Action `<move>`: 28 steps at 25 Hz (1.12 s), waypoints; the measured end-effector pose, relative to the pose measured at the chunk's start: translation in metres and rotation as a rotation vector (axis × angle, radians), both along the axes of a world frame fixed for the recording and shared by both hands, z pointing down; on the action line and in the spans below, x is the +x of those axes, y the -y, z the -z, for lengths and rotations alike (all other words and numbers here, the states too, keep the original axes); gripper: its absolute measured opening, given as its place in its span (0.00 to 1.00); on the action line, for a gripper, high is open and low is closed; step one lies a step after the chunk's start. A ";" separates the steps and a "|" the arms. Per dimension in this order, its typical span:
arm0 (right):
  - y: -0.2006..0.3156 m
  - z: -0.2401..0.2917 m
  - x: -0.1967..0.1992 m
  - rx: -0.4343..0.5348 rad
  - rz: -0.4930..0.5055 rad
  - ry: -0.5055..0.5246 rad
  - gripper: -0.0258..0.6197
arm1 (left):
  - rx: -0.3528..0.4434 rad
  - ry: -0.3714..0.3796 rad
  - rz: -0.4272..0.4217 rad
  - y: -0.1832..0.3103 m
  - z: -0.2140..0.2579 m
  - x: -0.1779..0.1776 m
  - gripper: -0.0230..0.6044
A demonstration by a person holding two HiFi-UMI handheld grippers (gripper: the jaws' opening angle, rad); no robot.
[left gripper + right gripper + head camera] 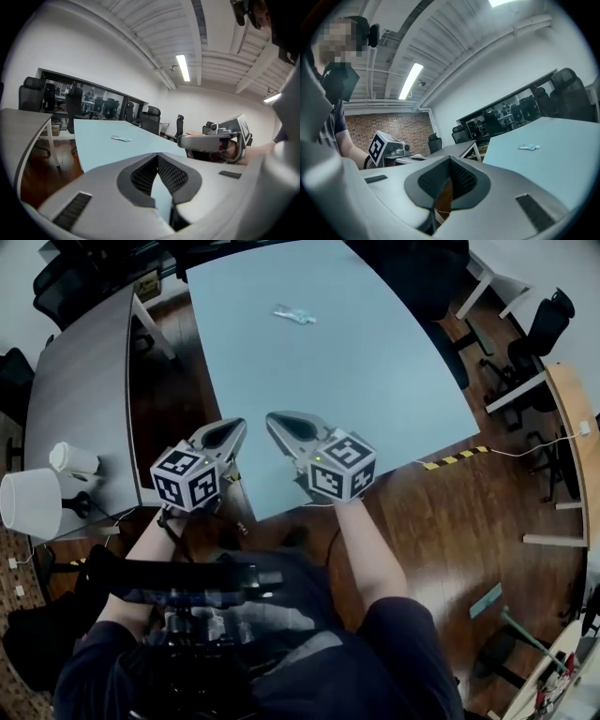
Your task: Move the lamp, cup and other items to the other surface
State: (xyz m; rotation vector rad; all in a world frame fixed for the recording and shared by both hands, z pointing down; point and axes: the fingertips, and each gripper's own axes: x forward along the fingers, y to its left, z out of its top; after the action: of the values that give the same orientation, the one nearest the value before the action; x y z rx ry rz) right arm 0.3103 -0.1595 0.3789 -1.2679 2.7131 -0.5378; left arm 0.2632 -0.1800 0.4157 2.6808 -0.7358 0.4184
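Note:
A white-shaded lamp [30, 503] and a white lidded cup [73, 458] stand on the grey table [75, 381] at the far left of the head view. A small clear wrapper [293, 313] lies far out on the light blue table [375, 371]. The same wrapper [120, 138] shows in the left gripper view, and the wrapper [528, 147] also shows in the right gripper view. My left gripper [226, 434] and right gripper [284, 426] hover side by side over the blue table's near edge. Both are shut and hold nothing, well away from the lamp and cup.
Black office chairs [525, 343] stand round the tables. A wooden desk [574, 427] with a white cable lies at the right. Wooden floor [169, 399] shows in the gap between the two tables. Yellow-black tape [455, 460] marks the floor.

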 end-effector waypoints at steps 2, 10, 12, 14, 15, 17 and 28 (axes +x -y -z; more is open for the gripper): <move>-0.004 -0.003 0.010 -0.010 0.005 0.019 0.01 | -0.009 0.019 -0.002 -0.003 -0.003 0.011 0.05; -0.006 -0.008 0.038 -0.025 -0.044 0.032 0.01 | 0.038 0.090 -0.054 0.017 -0.005 0.037 0.05; -0.005 -0.011 0.042 -0.030 -0.055 0.026 0.01 | 0.065 0.110 -0.072 0.028 -0.006 0.042 0.05; -0.005 -0.015 0.047 -0.042 -0.070 0.017 0.01 | 0.092 0.130 -0.088 0.043 -0.009 0.046 0.05; -0.004 -0.018 0.049 -0.051 -0.079 0.013 0.01 | 0.106 0.140 -0.097 0.051 -0.011 0.047 0.05; -0.002 -0.023 0.053 -0.068 -0.100 0.007 0.01 | 0.143 0.164 -0.114 0.071 -0.015 0.051 0.05; 0.055 -0.053 0.068 -0.206 -0.250 -0.054 0.01 | 0.277 0.246 -0.195 0.217 -0.060 0.080 0.07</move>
State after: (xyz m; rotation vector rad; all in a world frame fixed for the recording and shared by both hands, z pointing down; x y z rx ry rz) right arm 0.3780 -0.2146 0.4317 -1.6651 2.5381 -0.7778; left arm 0.3430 -0.3970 0.4754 3.0113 -0.6399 0.7576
